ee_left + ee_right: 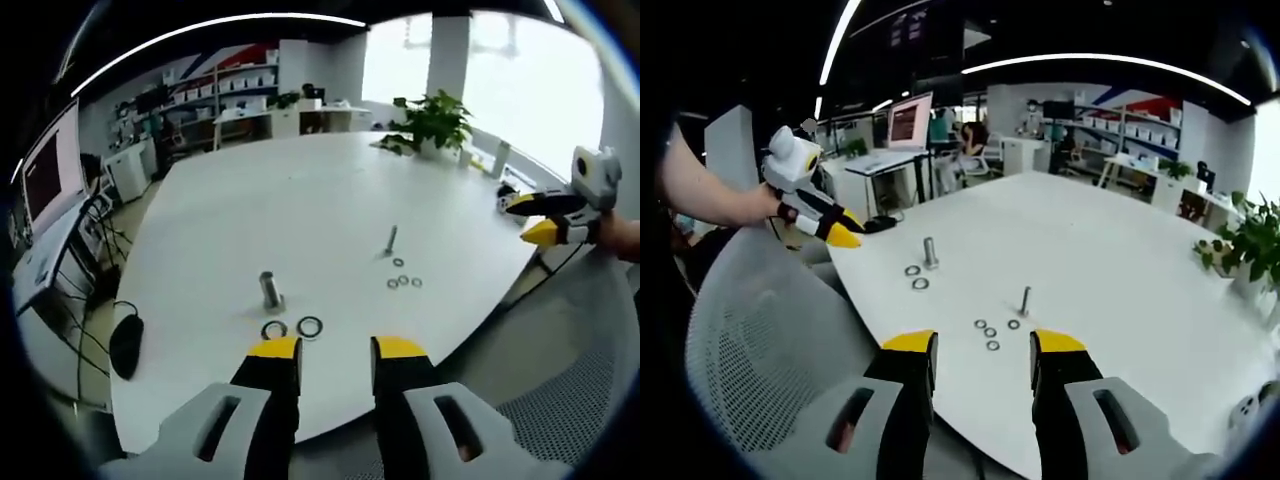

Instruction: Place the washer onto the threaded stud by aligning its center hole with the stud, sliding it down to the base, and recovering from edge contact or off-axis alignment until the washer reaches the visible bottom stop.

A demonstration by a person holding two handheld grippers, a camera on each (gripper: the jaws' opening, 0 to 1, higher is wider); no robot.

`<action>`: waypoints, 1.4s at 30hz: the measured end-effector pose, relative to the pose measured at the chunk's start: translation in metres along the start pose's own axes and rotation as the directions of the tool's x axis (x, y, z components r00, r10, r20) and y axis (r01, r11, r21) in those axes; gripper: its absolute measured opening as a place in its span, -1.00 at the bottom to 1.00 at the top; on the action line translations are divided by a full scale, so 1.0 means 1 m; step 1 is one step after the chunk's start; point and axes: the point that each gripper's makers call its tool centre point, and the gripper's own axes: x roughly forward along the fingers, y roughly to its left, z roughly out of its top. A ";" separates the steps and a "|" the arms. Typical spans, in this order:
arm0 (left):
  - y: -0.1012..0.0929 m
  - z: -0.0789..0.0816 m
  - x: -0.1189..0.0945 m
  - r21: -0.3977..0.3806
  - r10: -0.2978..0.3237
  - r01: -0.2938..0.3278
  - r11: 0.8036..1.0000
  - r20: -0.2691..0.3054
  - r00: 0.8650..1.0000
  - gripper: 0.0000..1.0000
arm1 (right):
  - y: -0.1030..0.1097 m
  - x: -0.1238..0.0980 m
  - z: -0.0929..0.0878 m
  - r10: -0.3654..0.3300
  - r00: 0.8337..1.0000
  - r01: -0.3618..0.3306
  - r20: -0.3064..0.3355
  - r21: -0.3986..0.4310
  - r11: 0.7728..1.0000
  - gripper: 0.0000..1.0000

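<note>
Currently both of my grippers hover off the near edge of the white table (300, 190), each with jaws parted and holding nothing: the left gripper (335, 348) faces the thick stud (270, 290), and the right gripper (983, 342) faces the thin stud (1024, 300).

Two large washers (292, 327) lie flat on the table just in front of the thick stud. Four small washers (990, 332) lie scattered near the base of the thin stud. Both studs stand upright, and neither carries a washer as far as I can see.

Judged step: pick up one washer. To do it well, I should lower one gripper over a single washer, pinch it across its outer rim so the center hole stays clear, and keep it level. Flat washers resist lifting; tipping one edge first should help. Then center the hole above the stud before descending.
</note>
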 end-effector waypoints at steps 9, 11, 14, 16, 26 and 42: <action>0.002 -0.002 0.004 -0.032 -0.002 0.001 0.999 -0.026 1.000 -0.47 | -0.001 0.000 0.000 -0.001 1.000 0.001 0.000 0.005 1.000 -0.22; 0.001 -0.006 0.006 -0.028 -0.010 0.009 1.000 -0.053 0.999 -0.47 | -0.001 0.000 0.000 0.000 1.000 0.000 0.000 0.005 1.000 -0.22; 0.004 -0.008 0.008 -0.035 -0.011 0.009 0.999 -0.079 0.997 -0.48 | 0.000 0.001 0.001 0.007 1.000 -0.007 0.001 0.002 1.000 -0.22; 0.008 -0.014 0.009 -0.060 0.006 -0.013 0.998 -0.117 0.993 -0.47 | -0.001 0.001 0.001 0.008 1.000 -0.008 0.002 0.006 1.000 -0.22; 0.029 -0.019 0.029 -0.030 0.026 -0.033 0.999 -0.207 0.978 -0.48 | -0.003 -0.001 0.001 0.004 1.000 -0.004 0.006 0.023 1.000 -0.22; 0.054 -0.035 0.067 0.036 0.018 -0.005 0.999 -0.351 0.936 -0.49 | -0.010 -0.002 -0.002 -0.034 0.999 0.034 -0.003 0.036 0.999 -0.22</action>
